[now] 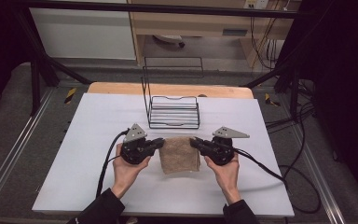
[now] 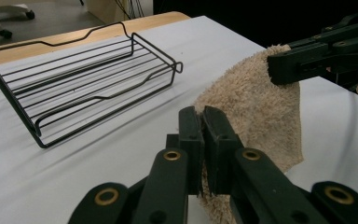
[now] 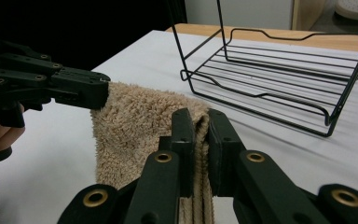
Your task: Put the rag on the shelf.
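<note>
Two hands at the near edge of the desk (image 1: 74, 186) are seen holding a tool each: the left tool (image 1: 161, 142) is clamped on the left far corner of a folded tan towel (image 1: 179, 156), the right tool (image 1: 192, 141) on its right far corner. Both corners are lifted off the white surface, the towel's long axis running away from the person, toward a black wire rack (image 1: 173, 112) just beyond. Grey floor, trailing cables and a pale wooden cabinet are seen behind the desk.
</note>
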Demonstrator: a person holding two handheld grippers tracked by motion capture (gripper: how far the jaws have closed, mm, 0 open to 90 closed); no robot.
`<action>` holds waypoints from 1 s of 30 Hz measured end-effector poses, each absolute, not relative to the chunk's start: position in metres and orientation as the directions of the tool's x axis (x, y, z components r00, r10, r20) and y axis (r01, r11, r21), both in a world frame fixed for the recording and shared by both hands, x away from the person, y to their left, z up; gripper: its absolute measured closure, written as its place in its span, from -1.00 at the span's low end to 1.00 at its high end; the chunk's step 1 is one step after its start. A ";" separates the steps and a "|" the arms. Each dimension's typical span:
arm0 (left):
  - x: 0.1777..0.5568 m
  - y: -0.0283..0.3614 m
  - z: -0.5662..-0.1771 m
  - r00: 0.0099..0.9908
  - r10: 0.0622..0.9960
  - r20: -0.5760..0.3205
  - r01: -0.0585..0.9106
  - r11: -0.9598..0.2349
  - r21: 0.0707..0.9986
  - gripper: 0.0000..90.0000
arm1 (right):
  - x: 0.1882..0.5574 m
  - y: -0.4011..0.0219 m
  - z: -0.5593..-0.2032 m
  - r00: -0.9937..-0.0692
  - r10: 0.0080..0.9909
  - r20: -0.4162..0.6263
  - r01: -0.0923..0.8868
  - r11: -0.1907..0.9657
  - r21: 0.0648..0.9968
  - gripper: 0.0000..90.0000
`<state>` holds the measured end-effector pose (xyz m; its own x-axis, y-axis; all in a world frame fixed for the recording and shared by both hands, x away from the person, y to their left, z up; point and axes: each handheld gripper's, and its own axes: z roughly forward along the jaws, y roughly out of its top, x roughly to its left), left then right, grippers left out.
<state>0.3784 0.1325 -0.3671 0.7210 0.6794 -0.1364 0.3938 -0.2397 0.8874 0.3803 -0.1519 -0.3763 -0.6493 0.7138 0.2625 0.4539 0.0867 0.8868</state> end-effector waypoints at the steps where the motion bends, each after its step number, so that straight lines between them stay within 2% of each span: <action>1: 0.378 0.133 -0.366 0.721 0.679 -0.136 0.392 -0.238 0.889 0.92 | 0.380 -0.152 -0.375 -0.650 0.714 0.261 0.450 0.085 0.889 0.84; 17: 0.376 0.137 -0.350 0.715 0.687 -0.131 0.365 -0.207 0.907 0.92 | 0.373 -0.149 -0.357 -0.662 0.711 0.238 0.393 0.059 0.918 0.84; 30: 0.386 0.143 -0.322 0.696 0.706 -0.133 0.331 -0.150 0.932 0.92 | 0.376 -0.141 -0.331 -0.659 0.722 0.211 0.324 0.020 0.946 0.84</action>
<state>0.3860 0.1428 -0.3224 0.6957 0.7059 -0.1331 0.3306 -0.1501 0.9318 0.3761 -0.1413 -0.3315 -0.6593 0.7217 0.2108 0.3239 0.0196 0.9459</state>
